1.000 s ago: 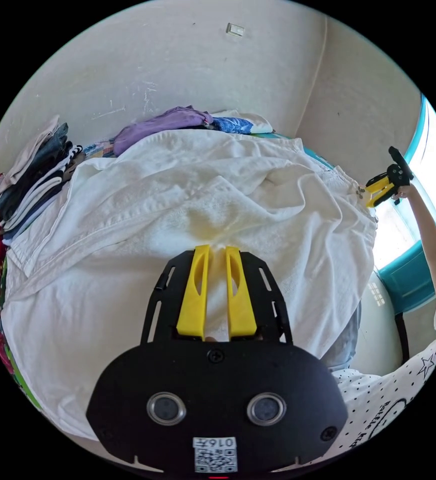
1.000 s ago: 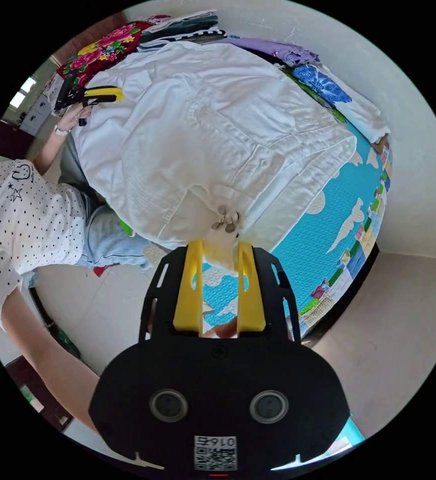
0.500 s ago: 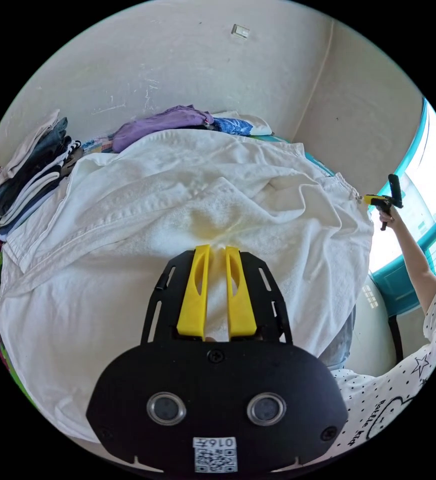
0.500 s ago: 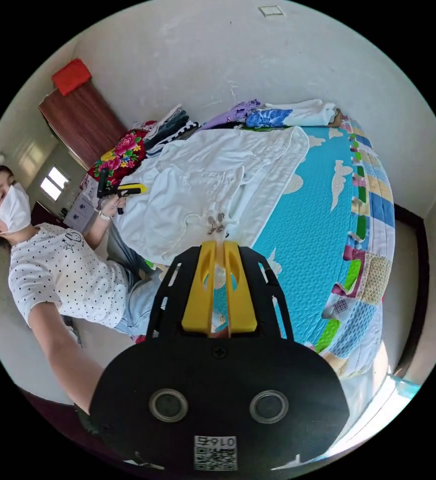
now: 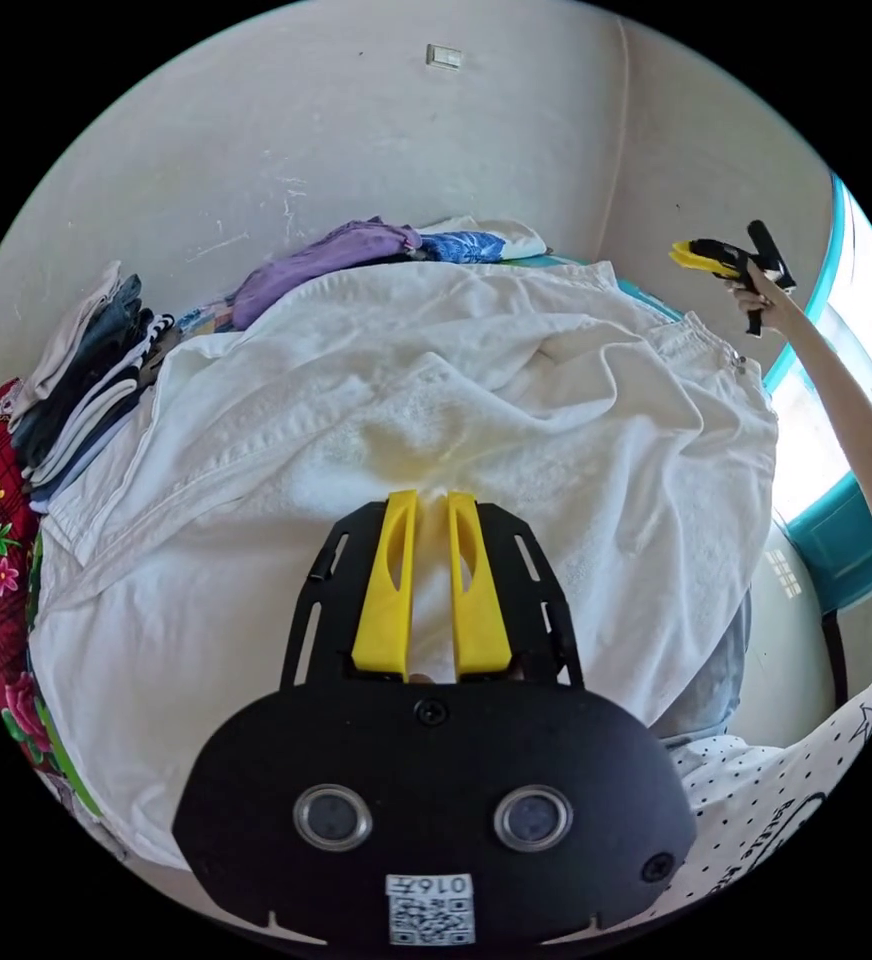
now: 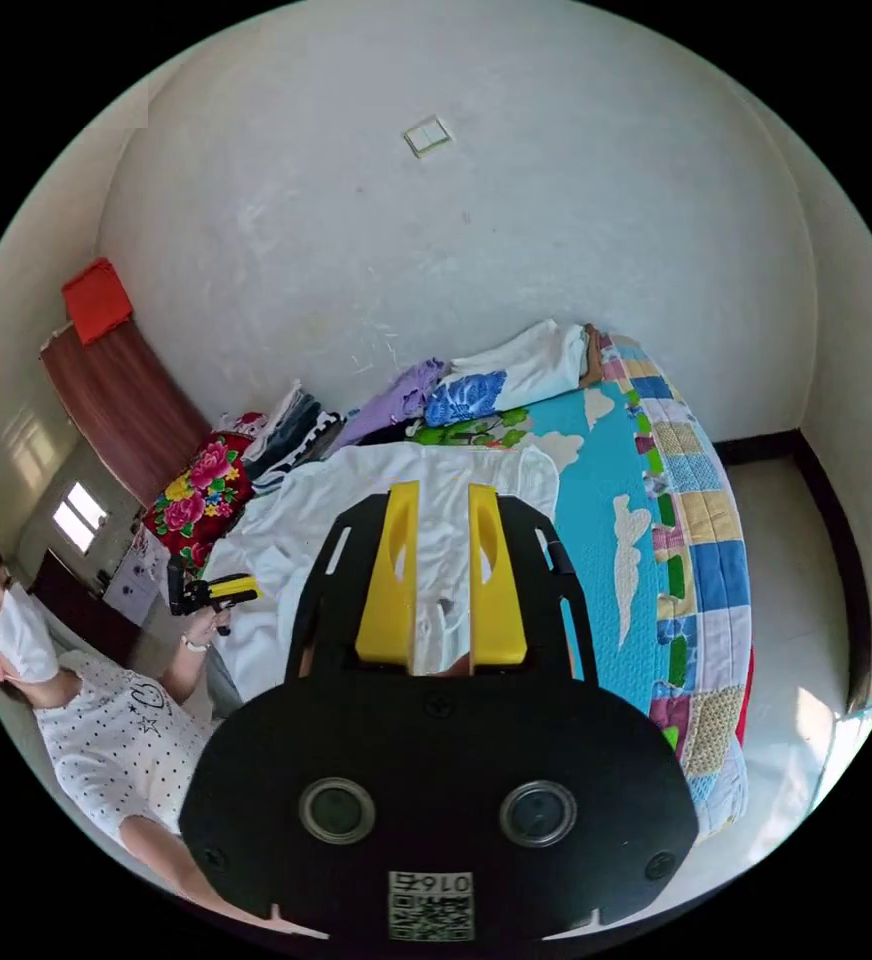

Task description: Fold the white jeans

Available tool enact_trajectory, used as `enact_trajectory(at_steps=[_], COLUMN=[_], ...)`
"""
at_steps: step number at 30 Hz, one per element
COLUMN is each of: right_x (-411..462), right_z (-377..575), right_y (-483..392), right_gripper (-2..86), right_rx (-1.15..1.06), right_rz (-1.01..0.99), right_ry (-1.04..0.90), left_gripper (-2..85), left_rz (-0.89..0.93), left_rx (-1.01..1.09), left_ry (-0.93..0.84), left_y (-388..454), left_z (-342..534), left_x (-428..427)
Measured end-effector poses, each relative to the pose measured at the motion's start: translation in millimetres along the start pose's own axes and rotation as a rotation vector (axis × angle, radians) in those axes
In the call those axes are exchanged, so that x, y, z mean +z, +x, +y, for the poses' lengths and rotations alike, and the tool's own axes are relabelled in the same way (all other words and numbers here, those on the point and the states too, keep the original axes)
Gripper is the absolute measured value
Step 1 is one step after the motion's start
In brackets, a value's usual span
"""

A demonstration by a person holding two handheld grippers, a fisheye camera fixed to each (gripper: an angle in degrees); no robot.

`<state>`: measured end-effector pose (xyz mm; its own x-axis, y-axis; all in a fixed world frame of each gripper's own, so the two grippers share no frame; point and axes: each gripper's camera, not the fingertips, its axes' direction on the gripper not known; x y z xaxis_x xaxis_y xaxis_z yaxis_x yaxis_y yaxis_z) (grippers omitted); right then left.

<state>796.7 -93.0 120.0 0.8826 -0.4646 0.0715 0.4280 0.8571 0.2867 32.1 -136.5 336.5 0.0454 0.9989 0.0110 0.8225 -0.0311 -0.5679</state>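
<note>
White jeans (image 5: 436, 400) spread over the bed's (image 6: 656, 520) near edge. Left gripper (image 5: 432, 500) clamped on their fabric, both jaws pressing. Right gripper (image 6: 443, 490) lifted clear on an outstretched arm, jaws apart, gripping nothing.

Legible markings: none usable
Mirrored code sticker (image 5: 430, 908) on left gripper body; partial dark lettering on person's dotted shirt (image 5: 778, 822), unreadable

Matt white jeans (image 5: 516, 420) cloth, coarse-woven
</note>
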Motion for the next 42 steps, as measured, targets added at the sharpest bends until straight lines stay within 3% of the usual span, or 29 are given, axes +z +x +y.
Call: enact_trajectory(at_steps=[5,7,11,18,23,26,30,34,38,42], right_x=[81,93,123,122,101,103,151,147,91,54], right_z=[-48,-57,-72,-95,-122,-135,-142,-133,-110,-50], right_y=[36,45,68,64,90,104,109,99,78,40], right_gripper=[10.6,11.0,10.8,0.9,0.2,0.5,3.5,7.8,9.2,10.6], right_rx=[0.109,0.130,0.133,-0.011,0.126,0.195,0.206,0.132,0.030,-0.127], right_rz=[0.163,0.238,0.159,0.136,-0.014,0.019,0.175,0.228,0.150,0.077], right_ry=[-0.241,-0.217,-0.262,-0.170,-0.058,-0.012,-0.184,-0.144,-0.091,-0.242], left_gripper=[4.3,4.4,4.4,4.3,4.4,4.6,4.9,5.1,5.2,5.1], left_rz=[0.021,0.041,0.060,0.060,0.057,0.058,0.064,0.079,0.109,0.169], left_rx=[-0.010,-0.021,-0.030,-0.030,-0.028,-0.030,-0.038,-0.047,-0.065,-0.090], left_ry=[0.000,-0.001,-0.001,-0.001,-0.002,-0.003,-0.003,-0.004,-0.003,0.001], left_y=[-1,-4,-7,-8,-9,-10,-15,-21,-30,-44], left_z=[1,1,2,5,7,9,11,14,17,21], left_x=[-3,-4,-6,-11,-13,-14,-15,-15,-15,-14])
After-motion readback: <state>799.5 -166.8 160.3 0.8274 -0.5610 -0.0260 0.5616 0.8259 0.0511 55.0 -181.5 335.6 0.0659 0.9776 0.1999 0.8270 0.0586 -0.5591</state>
